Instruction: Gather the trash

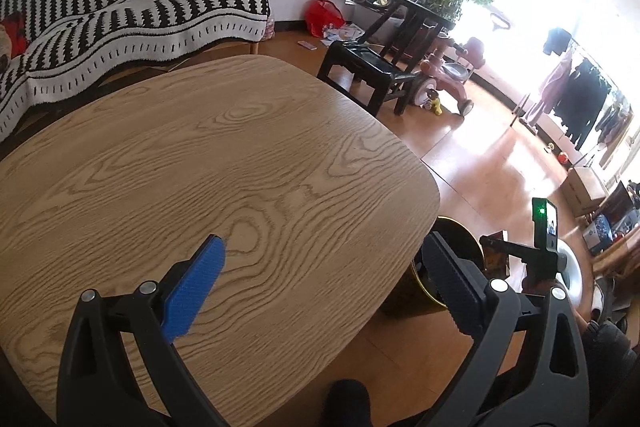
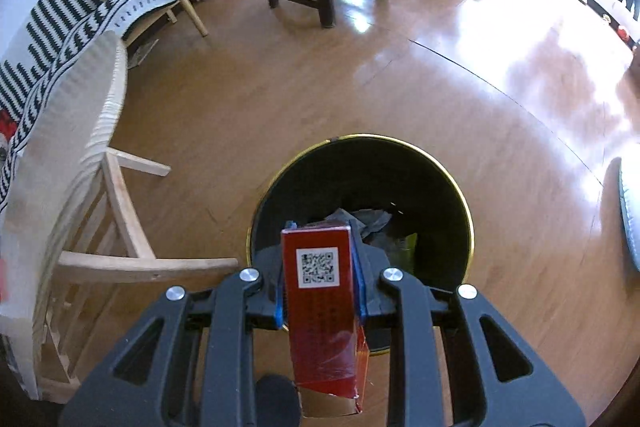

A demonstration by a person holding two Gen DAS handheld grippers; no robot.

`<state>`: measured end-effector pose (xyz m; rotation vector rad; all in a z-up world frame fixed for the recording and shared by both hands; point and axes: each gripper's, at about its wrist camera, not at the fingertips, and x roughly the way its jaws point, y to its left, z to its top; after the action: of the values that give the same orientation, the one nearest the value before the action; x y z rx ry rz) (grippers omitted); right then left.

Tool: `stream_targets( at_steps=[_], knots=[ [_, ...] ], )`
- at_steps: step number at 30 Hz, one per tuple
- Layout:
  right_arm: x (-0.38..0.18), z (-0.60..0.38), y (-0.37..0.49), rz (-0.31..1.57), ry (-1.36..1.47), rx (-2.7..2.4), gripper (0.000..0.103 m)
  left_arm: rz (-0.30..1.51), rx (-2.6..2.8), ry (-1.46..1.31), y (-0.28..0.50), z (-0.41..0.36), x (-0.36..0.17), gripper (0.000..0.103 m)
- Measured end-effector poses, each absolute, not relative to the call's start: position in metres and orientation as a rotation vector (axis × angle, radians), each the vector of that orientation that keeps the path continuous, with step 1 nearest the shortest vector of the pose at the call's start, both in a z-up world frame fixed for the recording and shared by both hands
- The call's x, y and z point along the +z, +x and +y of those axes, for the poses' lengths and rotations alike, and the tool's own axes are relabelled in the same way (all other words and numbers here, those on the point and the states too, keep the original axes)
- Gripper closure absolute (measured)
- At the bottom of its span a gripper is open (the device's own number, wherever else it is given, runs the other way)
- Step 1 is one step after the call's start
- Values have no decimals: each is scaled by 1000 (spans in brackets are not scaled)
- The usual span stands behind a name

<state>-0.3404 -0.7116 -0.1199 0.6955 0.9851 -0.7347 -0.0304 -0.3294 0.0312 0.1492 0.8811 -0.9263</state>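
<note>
Clamped between the blue pads of our right gripper (image 2: 320, 267), a torn red carton (image 2: 324, 307) with a QR label hangs above the black, gold-rimmed trash bin (image 2: 460, 203) standing on the wooden floor (image 2: 280, 99). Its upper end points over the bin's mouth, where crumpled dark waste already lies, while its ripped lower end trails back toward six o'clock, near the closest rim. Our left gripper (image 1: 320, 267) is spread wide and carries nothing, hovering over the bare wood-grain table (image 1: 200, 147); from there the bin shows at four o'clock, just past the table's edge. We judge the drop the remaining step for this piece. The risk lies in the carton's length: let go from here, its trailing end could catch the near rim and tip the carton out onto the floor, or its light card could flutter wide.
</note>
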Motion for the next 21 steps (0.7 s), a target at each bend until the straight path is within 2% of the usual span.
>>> stream_targets(
  at_steps=[3,5,7,8,16,21],
  knots=[
    [-121,-714,-341,966,713,-755,78,884,-920,141,-28,-327,31,7],
    [-123,-716,-339,950,739,-767,73,882,-917,136,-28,-324,31,7],
    [-122,-717,-337,934,743,-780,35,882,-913,128,-29,-321,31,7],
    [-121,-715,-336,925,730,-788,30,884,-912,126,-28,-320,32,7],
    [-112,-700,-328,920,667,-777,22,887,-900,115,-21,-313,31,7],
    [-76,-665,-296,898,545,-737,17,869,-864,130,-12,-304,31,7]
  ],
)
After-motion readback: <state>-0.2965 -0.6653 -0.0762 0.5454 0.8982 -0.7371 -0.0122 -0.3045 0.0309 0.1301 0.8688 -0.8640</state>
